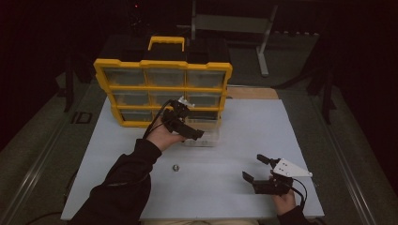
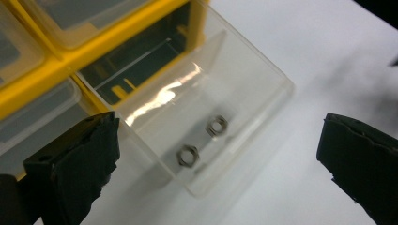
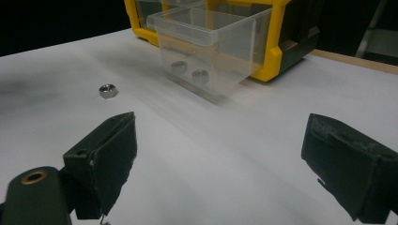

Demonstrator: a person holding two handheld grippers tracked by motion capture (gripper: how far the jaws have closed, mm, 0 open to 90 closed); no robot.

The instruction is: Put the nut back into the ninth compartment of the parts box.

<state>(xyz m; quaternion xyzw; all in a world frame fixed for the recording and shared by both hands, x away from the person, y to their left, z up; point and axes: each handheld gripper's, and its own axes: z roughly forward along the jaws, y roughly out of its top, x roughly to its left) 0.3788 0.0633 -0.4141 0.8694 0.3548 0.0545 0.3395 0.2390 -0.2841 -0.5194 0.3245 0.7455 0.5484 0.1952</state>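
Now my left tongs (image 1: 197, 132) hang released above the clear drawer (image 2: 206, 117), centre frame, two nuts (image 2: 202, 140) lying inside. One loose nut (image 1: 176, 167) sits on the white bench (image 1: 244, 122), lower centre. My right tongs (image 1: 256, 168) wait spread and empty, lower right. I'd straddle that nut squarely, pinch its flats, then release low inside the drawer.

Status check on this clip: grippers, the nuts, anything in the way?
Left gripper open over the clear drawer, two nuts inside. Right gripper open, holding nothing. One loose nut on the white table, path unobstructed.
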